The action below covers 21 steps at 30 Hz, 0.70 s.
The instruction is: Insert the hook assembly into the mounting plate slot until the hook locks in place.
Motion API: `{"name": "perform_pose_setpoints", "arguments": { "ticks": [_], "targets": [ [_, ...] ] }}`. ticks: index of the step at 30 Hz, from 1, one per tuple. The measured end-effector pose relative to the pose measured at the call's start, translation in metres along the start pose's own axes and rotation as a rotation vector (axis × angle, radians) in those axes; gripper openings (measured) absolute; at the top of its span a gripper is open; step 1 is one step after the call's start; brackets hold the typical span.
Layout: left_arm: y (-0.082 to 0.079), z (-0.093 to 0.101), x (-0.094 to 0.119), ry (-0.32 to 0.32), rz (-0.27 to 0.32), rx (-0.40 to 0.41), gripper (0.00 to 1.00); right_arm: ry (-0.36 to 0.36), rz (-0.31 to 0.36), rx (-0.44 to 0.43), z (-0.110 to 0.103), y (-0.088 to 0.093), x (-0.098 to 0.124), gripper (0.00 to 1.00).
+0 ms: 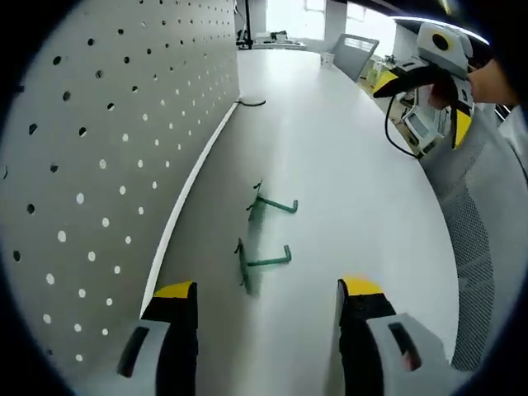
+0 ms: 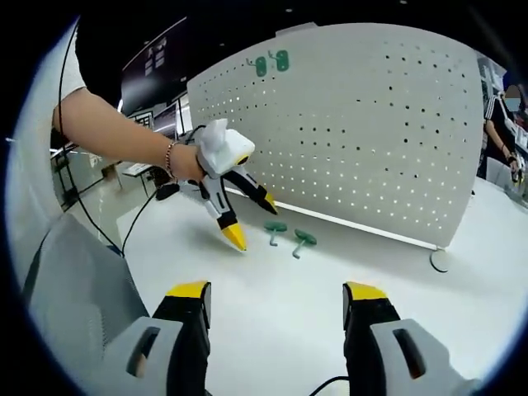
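Pegboard [image 2: 363,124] is pale grey-white with a regular grid of small holes, some looking dark and some light. The 2 hooks [image 1: 268,235] are green, sitting on a plain white table [image 1: 355,190]. Both grippers [image 2: 252,219] are grey and black with bright yellow tips. Chair mesh [image 1: 474,239] is grey.

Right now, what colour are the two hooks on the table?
Green hooks, clearest in left gripper view.

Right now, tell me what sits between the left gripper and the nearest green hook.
Nothing: in the left gripper view, only bare white tabletop lies between the open left gripper and the nearer green hook, beside the pegboard.
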<state>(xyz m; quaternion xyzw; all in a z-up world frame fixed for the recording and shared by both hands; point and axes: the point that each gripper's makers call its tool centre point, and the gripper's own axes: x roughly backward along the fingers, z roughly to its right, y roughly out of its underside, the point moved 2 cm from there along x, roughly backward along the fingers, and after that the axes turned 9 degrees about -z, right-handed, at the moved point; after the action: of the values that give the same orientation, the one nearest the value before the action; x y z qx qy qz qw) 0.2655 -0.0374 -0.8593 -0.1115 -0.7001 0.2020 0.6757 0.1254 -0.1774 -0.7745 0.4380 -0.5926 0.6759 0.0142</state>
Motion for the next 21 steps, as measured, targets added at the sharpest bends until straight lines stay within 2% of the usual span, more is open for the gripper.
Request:
{"name": "perform_pose_setpoints", "arguments": {
  "ticks": [3, 7, 15, 21],
  "targets": [
    [0.001, 0.002, -0.005, 0.014, -0.028, -0.041, 0.72, -0.014, 0.010, -0.011, -0.001, 0.000, 0.001, 0.62],
    [0.002, 0.003, -0.009, 0.031, -0.041, -0.050, 0.72, -0.022, 0.013, -0.012, -0.003, 0.000, 0.001, 0.62],
    [0.000, 0.001, -0.008, 0.030, -0.037, -0.061, 0.71, -0.026, 0.012, -0.013, -0.004, 0.000, 0.000, 0.62],
    [-0.002, -0.011, -0.006, 0.008, -0.026, -0.013, 0.57, -0.032, 0.014, -0.024, -0.005, 0.001, 0.000, 0.62]
  ]
}}
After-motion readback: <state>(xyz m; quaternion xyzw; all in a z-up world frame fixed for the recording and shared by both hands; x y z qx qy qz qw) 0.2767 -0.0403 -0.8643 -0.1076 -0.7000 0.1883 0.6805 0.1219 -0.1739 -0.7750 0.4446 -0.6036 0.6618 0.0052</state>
